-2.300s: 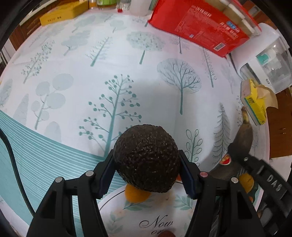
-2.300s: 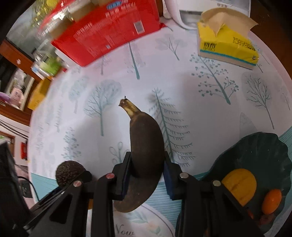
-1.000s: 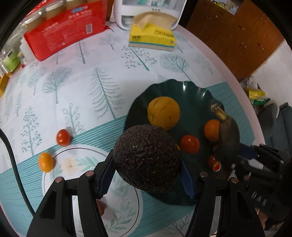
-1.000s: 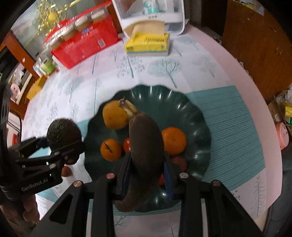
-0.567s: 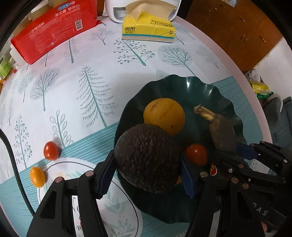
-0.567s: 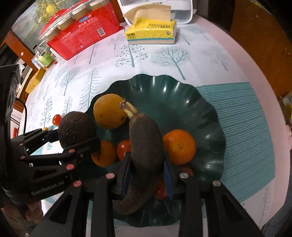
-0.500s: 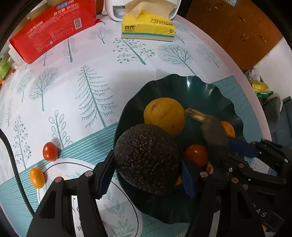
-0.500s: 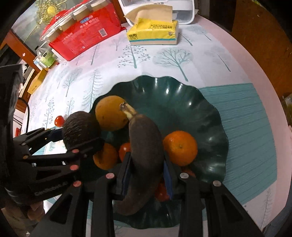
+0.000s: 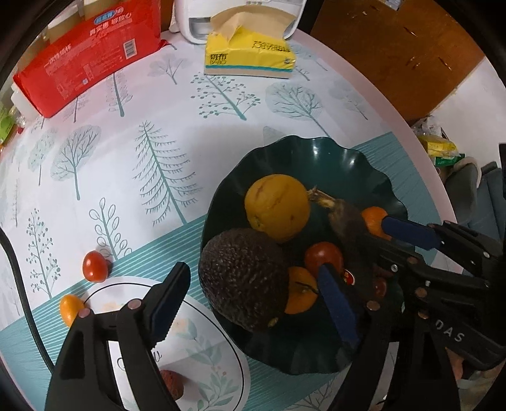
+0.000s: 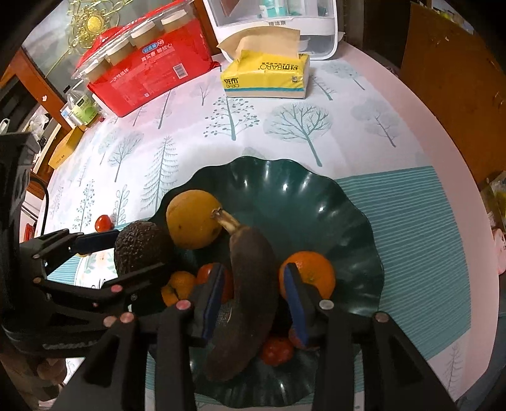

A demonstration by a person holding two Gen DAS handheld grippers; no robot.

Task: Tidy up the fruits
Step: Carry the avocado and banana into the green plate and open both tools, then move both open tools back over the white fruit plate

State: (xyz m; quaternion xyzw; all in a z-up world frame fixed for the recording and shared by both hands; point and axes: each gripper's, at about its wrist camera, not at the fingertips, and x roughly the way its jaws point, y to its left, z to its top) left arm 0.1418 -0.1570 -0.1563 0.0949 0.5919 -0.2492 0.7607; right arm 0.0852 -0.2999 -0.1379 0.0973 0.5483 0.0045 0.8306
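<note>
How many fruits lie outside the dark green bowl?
3: a red tomato on the tablecloth, a small orange fruit beside the white plate, and a reddish fruit on that plate. The left gripper may hide more.

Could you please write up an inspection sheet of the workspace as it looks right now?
Surface: round table under a tree-print cloth.
Job's things: green bowl holds an avocado, a blackened banana, a yellow citrus, oranges and tomatoes; a tomato and a small orange fruit lie on the cloth by a white plate.
Clutter: yellow tissue pack, red package, white container.
Grippers: left gripper open around the avocado; right gripper open around the banana.
Cables: black cable at the left edge.
Surroundings: wooden cabinet.
</note>
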